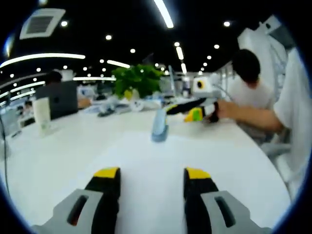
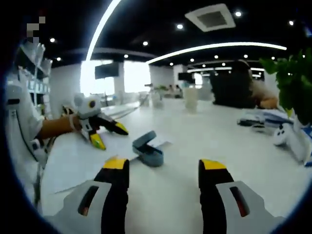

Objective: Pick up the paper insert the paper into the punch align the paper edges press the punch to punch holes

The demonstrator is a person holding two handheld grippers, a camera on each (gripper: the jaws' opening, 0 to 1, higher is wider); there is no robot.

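Now, left gripper: black jaws with yellow tips, spread apart and holding nothing, at lower centre of the left gripper view.
Right gripper: same build, jaws apart and empty, at lower centre of the right gripper view.
Punch: blue-grey, hinged, wedge-shaped, lever raised, at frame centre.
Paper: thin white sheet lying flat, touching the punch on its far side.
Table: smooth white top, bare around the punch; edge curves along the right.
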